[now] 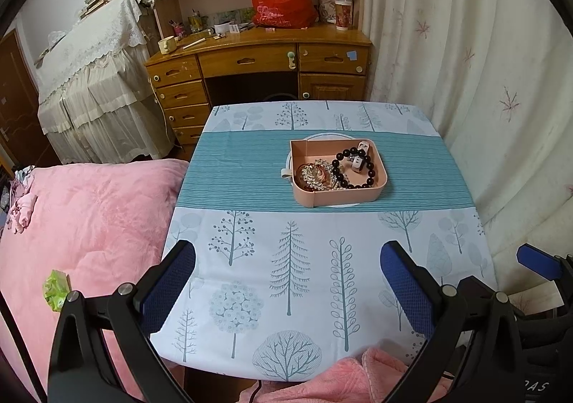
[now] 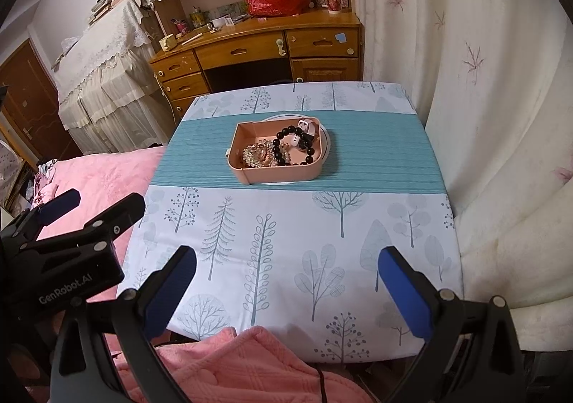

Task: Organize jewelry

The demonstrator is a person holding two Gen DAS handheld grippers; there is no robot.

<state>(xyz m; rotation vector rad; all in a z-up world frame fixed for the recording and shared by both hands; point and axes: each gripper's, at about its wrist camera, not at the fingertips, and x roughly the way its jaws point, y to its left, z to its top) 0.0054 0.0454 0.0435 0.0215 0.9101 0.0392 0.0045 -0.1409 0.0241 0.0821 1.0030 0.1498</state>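
A pink box (image 1: pixel 381 183) (image 2: pixel 239 133) sits on a white plate (image 1: pixel 329 135) (image 2: pixel 327 141) in the teal band of the tablecloth. Inside lie a black bead bracelet (image 1: pixel 358 167) (image 2: pixel 290 145), a sparkly rhinestone piece (image 1: pixel 314 176) (image 2: pixel 255 153) and a small white item (image 1: pixel 361 159) (image 2: pixel 307 127). My left gripper (image 1: pixel 288 256) hangs open over the near edge of the table, well short of the box. My right gripper (image 2: pixel 287 261) is open too, at the same near edge. Nothing is between either pair of fingers. The left gripper (image 2: pixel 59 206) also shows at the left of the right wrist view.
The tree-print tablecloth (image 1: pixel 286 277) (image 2: pixel 286 224) covers a small table. A pink blanket (image 1: pixel 89 224) (image 2: pixel 107 170) lies left, a pink towel (image 2: pixel 232 367) near the front edge. A cream curtain (image 1: pixel 483 80) hangs right. A wooden desk (image 1: pixel 258 59) with a red bag (image 1: pixel 281 1) stands behind.
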